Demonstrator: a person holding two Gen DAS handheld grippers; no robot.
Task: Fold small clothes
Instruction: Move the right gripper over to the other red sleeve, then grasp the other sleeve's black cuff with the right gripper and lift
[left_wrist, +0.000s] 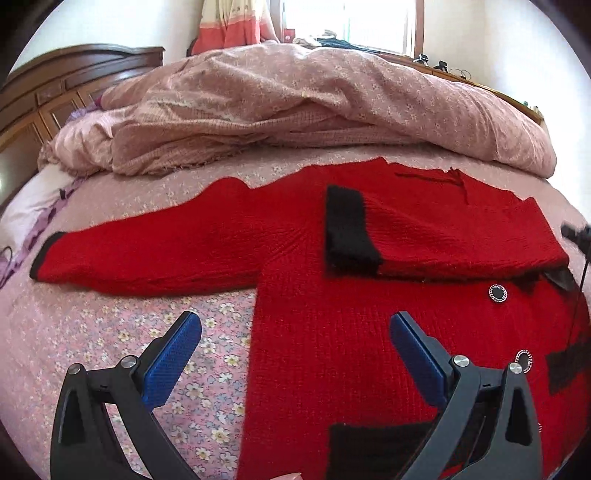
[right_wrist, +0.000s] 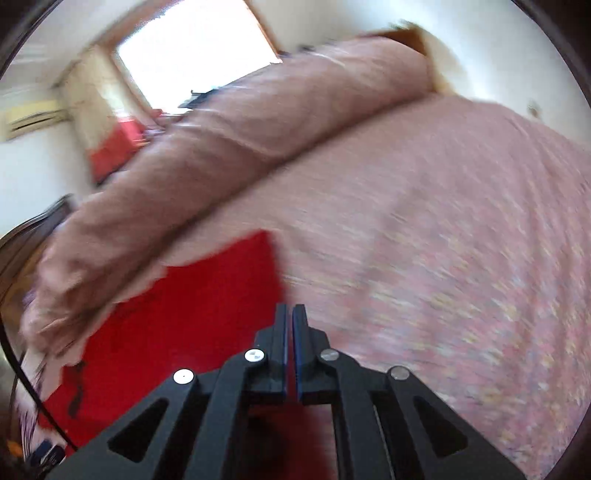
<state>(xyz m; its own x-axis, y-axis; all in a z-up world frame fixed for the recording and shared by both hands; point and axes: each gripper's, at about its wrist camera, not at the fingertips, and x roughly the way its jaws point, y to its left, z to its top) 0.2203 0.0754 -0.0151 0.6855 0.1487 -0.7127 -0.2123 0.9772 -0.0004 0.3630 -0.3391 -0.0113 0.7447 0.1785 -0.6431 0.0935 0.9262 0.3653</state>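
A red knitted cardigan with black trim lies flat on the flowered bed sheet. One sleeve is folded across the chest and ends in a black cuff. The other sleeve stretches out to the left. Round buttons show on the front. My left gripper hovers open over the cardigan's lower left side edge, with nothing between its blue pads. In the blurred right wrist view my right gripper is shut beside the cardigan's right edge; I see nothing between its pads.
A crumpled pink quilt is heaped along the far side of the bed, just behind the cardigan. A dark wooden headboard stands at the left, a bright window behind. Bare sheet spreads right of the cardigan.
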